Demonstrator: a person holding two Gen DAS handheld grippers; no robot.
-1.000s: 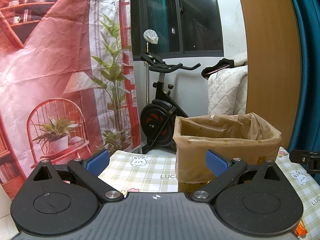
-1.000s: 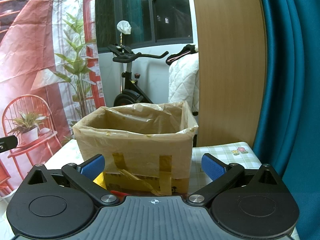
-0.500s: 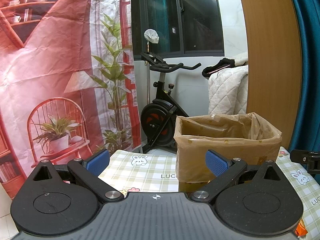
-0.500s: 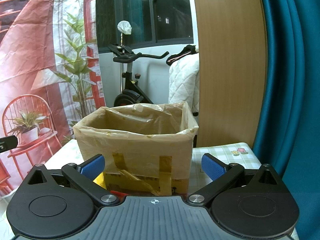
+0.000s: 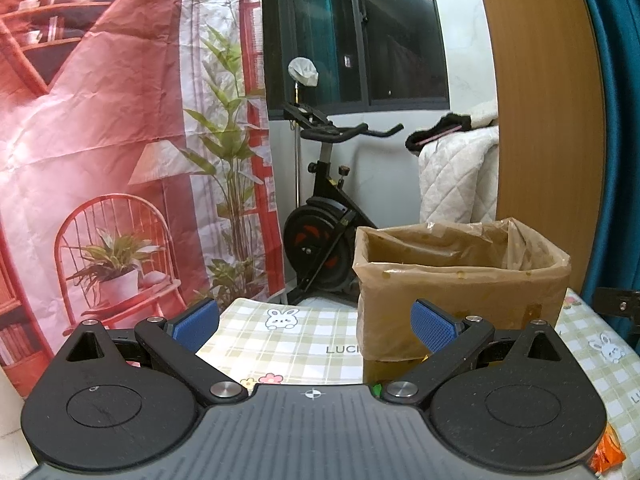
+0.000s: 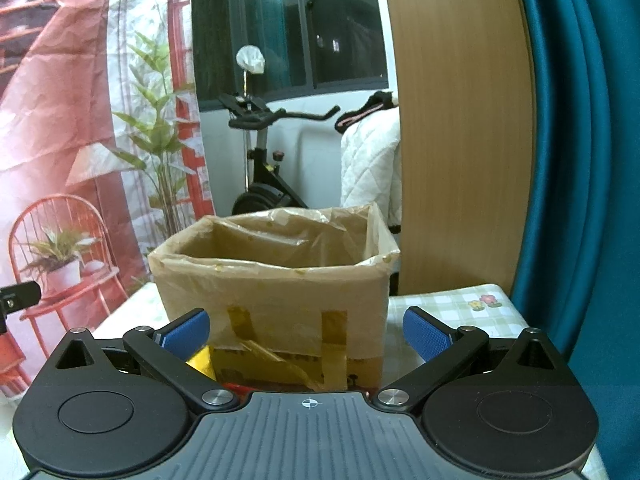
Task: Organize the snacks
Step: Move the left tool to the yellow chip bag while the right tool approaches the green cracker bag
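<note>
A cardboard box lined with a brown plastic bag stands on the checked tablecloth; it also shows in the right wrist view, straight ahead and close. My left gripper is open and empty, held above the table to the left of the box. My right gripper is open and empty in front of the box. A yellow snack pack and a red one peek out below the right gripper. An orange wrapper lies at the lower right of the left wrist view.
An exercise bike stands behind the table. A red printed backdrop hangs on the left. A wooden panel and teal curtain are on the right. A white quilt hangs behind the box.
</note>
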